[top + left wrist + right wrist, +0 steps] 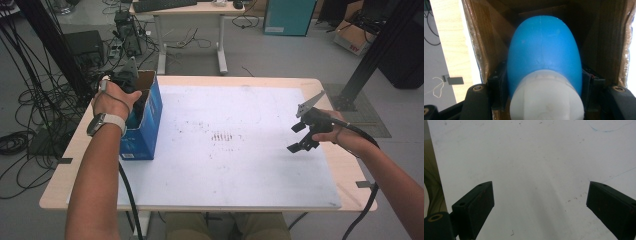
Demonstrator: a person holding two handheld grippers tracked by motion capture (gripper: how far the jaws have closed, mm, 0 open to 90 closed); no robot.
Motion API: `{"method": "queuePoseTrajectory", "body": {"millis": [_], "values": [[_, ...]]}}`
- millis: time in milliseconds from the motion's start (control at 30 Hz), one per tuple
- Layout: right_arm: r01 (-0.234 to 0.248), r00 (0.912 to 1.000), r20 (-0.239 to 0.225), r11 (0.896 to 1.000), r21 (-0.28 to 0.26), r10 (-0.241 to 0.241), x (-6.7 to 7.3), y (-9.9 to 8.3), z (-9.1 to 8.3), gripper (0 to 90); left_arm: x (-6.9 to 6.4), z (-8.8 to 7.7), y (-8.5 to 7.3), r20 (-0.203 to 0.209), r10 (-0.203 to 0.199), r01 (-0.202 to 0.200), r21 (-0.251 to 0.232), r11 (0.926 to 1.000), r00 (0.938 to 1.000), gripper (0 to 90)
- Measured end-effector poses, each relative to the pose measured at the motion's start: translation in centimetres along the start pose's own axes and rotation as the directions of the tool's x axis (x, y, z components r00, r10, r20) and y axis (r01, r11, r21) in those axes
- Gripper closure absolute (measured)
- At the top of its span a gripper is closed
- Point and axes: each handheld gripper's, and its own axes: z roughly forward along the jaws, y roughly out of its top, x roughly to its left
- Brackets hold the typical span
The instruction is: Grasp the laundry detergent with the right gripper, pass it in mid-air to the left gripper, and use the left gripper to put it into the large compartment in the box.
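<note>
The left tongs (131, 85) reach down into an open blue box (145, 130) at the tabletop's (320, 87) left edge, where the box walls and the hand (116, 100) hide the jaws in the high view. The left gripper view looks inside: brown cardboard walls close on both sides, and the tongs grip a blue bottle (544, 55) with a white cap (546, 97), one jaw pressed on each flank. The bottle sits within the box, its cap nearest the camera. The right tongs (301, 137) hang wide apart and empty over the white mat (225, 170), well away from the box. The right gripper view shows bare, speckled mat between its jaws. Beyond the tabletop lie cables and a second desk (190, 10).
</note>
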Motion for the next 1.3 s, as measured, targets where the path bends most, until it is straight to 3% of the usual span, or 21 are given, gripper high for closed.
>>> {"method": "queuePoseTrajectory", "body": {"millis": [1300], "values": [[0.007,0.9999,0.009,1.000,-0.004,-0.007,-0.01,-0.05,-0.09,7.9,-0.16,-0.06,-0.01,-0.003,0.003,-0.003,0.009,1.0000,1.0000,37.5]]}}
